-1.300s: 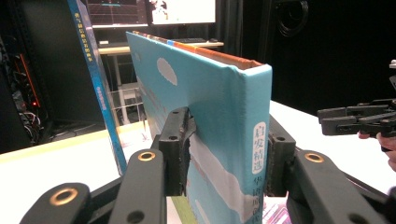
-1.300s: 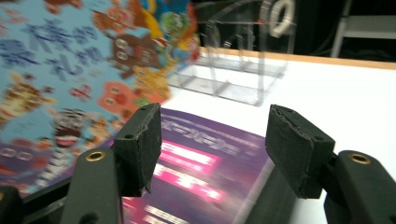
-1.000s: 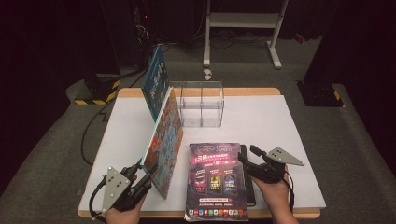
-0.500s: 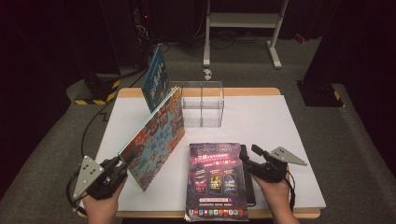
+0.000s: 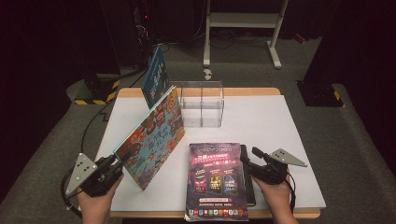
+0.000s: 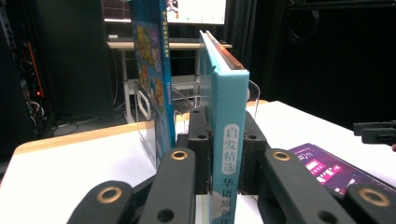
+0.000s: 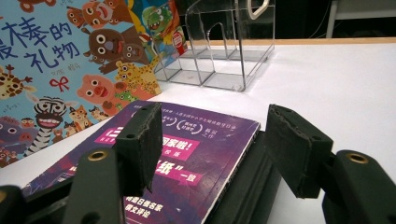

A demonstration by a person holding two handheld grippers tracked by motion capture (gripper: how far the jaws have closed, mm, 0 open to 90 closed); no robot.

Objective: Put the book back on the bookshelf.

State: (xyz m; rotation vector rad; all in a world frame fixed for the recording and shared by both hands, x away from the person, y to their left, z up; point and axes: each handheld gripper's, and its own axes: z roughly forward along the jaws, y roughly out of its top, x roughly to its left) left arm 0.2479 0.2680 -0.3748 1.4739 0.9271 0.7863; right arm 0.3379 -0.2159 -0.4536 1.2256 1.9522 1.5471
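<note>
The left gripper (image 5: 113, 164) is pinching the spine of the colourful cartoon-animal picture book (image 5: 152, 138), tilting it upright, long axis pointing toward the clear acrylic divided rack (image 5: 201, 104) beyond (the right gripper (image 5: 250, 160) is resting spread at the purple paperback (image 5: 215, 179)).

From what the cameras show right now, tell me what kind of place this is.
Probably a lab or recording studio, not a home: a white table stands on grey carpet among dark curtains, with a bare metal stand and black-yellow hazard tape on floor gear behind, and a person working handheld grippers on books.
</note>
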